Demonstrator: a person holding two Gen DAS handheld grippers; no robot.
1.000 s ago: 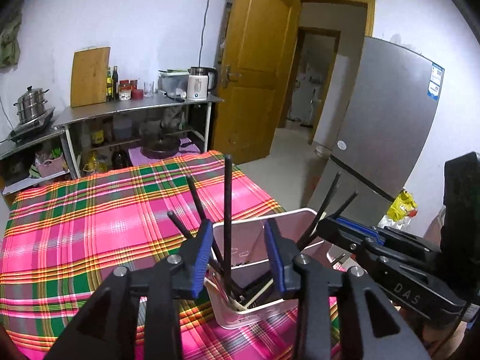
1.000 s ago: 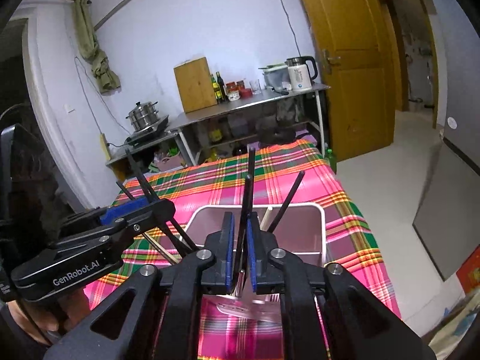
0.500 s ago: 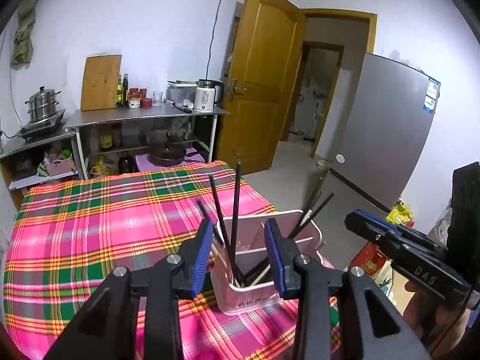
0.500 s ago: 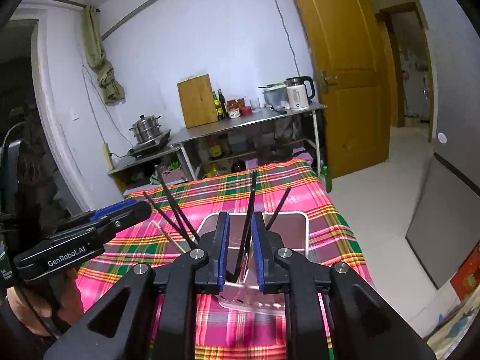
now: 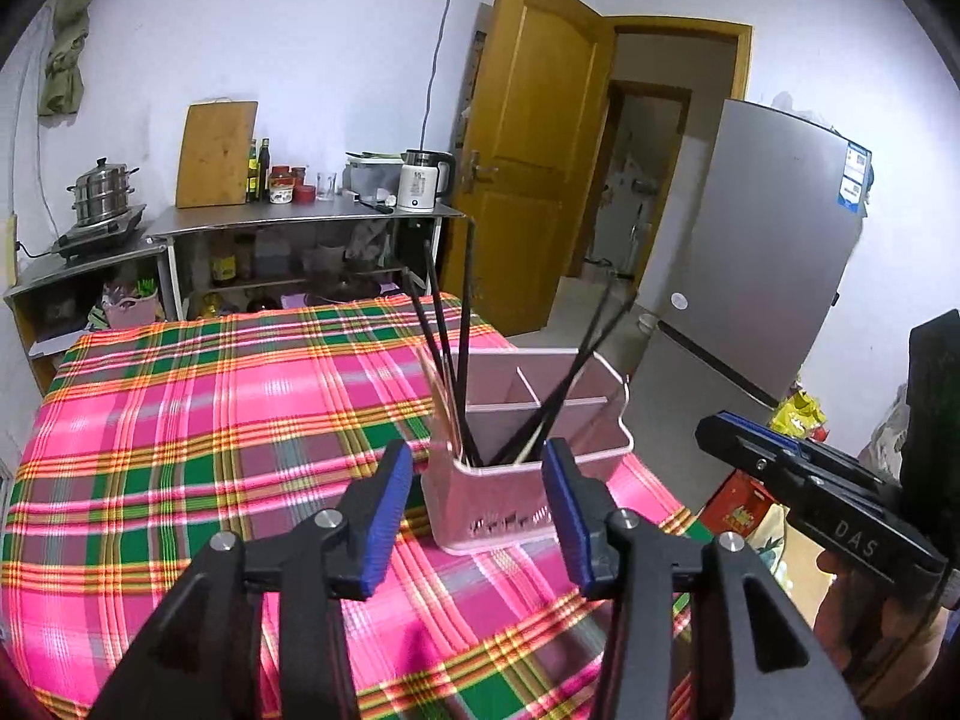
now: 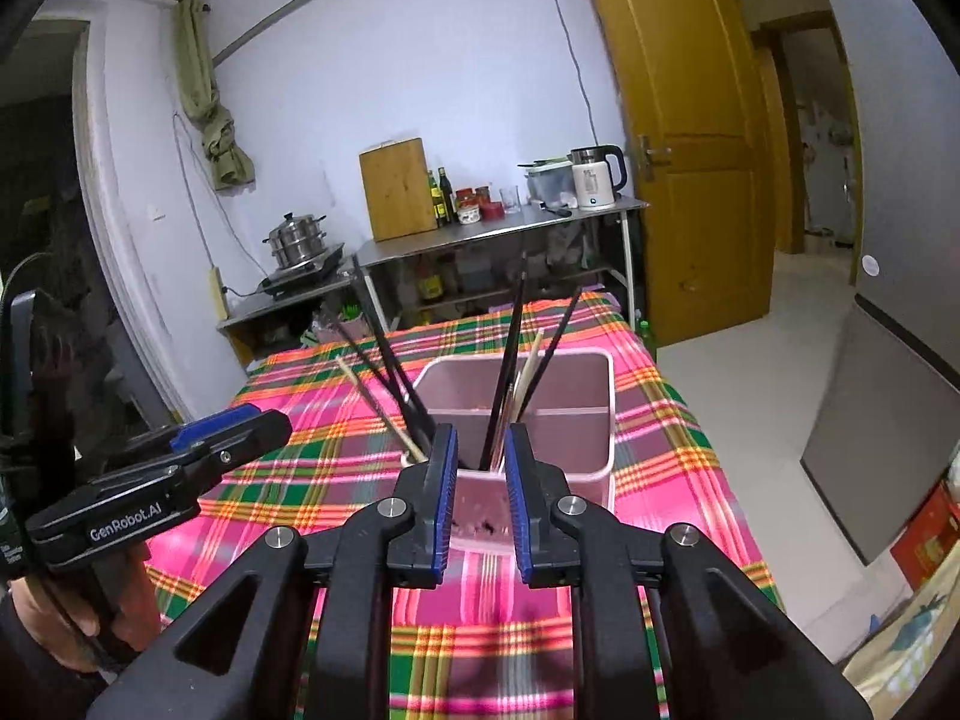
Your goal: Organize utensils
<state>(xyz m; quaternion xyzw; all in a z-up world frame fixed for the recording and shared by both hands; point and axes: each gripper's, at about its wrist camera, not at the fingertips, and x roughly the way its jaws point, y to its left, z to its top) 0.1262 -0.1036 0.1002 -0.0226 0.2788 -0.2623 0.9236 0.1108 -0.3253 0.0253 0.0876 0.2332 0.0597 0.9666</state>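
Risk first: I see the pink utensil caddy (image 5: 528, 480) near the tabletop (image 5: 210, 450) corner, so a bump from either tongs could tip it. Black chopsticks (image 6: 510, 360) and pale ones lean loosely in two compartments, uneven. Left tongs (image 5: 474, 516) and right tongs (image 6: 477, 498) have just been opening; nothing between either pair.

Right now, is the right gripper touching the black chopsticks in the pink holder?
Apart. The right wrist view shows the right gripper with blue pads spread and nothing gripped; its jaws have just been opening. The black chopsticks stand free in the pink holder beyond the tips.
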